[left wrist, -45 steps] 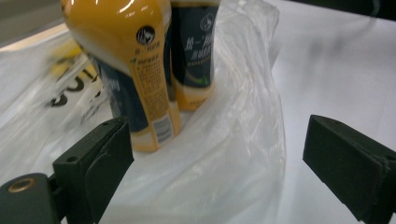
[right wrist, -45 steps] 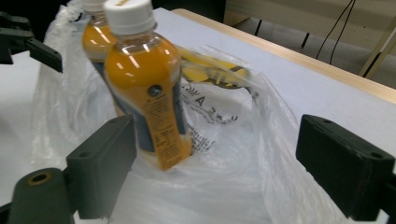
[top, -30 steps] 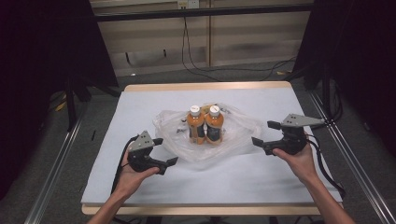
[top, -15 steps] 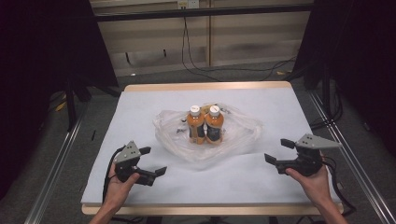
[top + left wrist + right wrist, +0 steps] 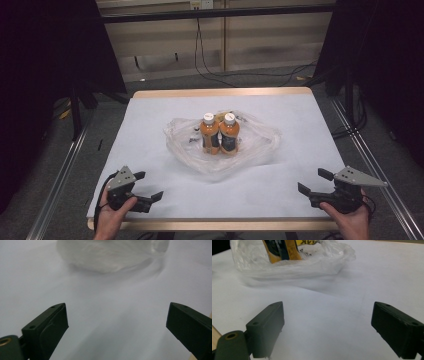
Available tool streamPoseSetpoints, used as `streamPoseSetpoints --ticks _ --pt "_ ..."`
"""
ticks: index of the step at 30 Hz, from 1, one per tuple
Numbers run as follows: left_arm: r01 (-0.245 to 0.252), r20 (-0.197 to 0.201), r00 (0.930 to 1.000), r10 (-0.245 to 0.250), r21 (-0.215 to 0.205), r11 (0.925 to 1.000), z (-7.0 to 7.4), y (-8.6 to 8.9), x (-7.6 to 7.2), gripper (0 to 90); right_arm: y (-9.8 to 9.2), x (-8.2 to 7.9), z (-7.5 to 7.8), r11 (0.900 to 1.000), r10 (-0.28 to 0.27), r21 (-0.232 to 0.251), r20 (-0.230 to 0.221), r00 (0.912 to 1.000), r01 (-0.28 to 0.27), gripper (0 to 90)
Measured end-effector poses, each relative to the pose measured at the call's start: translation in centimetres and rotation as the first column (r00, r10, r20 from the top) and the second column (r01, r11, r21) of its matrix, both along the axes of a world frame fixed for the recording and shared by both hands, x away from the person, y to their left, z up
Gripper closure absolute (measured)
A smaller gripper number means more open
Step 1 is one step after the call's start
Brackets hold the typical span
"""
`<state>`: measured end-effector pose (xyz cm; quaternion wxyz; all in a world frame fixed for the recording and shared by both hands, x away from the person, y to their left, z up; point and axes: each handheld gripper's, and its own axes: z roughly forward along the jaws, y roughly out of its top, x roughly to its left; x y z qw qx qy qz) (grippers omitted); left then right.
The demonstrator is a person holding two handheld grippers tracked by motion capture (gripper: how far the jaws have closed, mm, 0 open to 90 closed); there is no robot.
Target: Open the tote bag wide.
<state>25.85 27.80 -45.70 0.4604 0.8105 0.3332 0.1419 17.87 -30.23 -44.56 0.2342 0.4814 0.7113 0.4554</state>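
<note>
Standing: two orange bottles [image 5: 220, 133] upright, touching, inside a clear plastic bag [image 5: 260, 145] at the surface's [image 5: 150, 115] centre.
Left hand-held gripper [image 5: 148, 186]: jaws spread, empty, near front-left corner.
Right hand-held gripper [image 5: 314, 182]: jaws spread, empty, near front-right corner, well apart from the bag.

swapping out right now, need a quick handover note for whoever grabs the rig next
Left claw: open, holding nothing, near the front left edge of the white table.
Right claw: open, holding nothing, near the front right edge.
Two orange plastic bottles with white caps stand upright side by side mid-table on the opened clear plastic bag.
Done: bottles set in place.
Left: probably gathering the bag around them; nothing is gripped yet.
</note>
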Motion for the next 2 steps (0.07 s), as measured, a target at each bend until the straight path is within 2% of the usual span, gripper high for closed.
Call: streamPoseSetpoints --ticks 2 --pt "-0.008 0.004 1.0 0.008 -0.015 0.9999 0.07 0.42 0.13 3.3 -0.2 -0.1 0.15 1.0 -0.013 0.011 0.018 0.9997 0.013 9.5"
